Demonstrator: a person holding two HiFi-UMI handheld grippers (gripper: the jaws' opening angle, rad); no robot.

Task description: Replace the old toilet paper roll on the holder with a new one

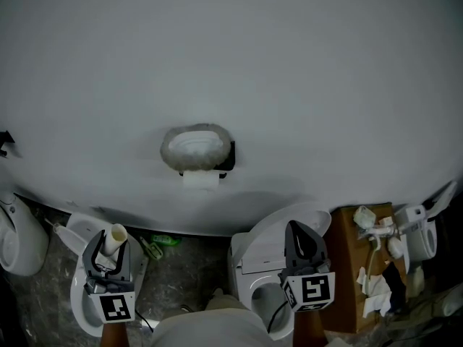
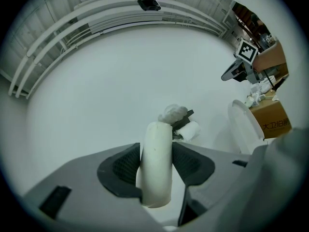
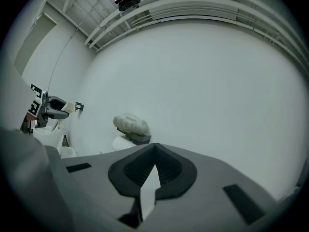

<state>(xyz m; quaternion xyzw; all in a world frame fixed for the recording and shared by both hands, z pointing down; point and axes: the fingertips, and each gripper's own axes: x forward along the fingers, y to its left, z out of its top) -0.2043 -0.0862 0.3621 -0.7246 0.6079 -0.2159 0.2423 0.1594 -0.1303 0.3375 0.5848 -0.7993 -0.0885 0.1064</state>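
Below, toilets (image 1: 271,237) and a cardboard box (image 1: 346,266); left fingers (image 2: 123,166) clamped on the core (image 2: 157,163), right fingers (image 3: 137,170) together.

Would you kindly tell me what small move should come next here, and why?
Probably set down the bare tube that the left claw grips: a white roll already hangs on the holder, and the right claw is shut and empty.
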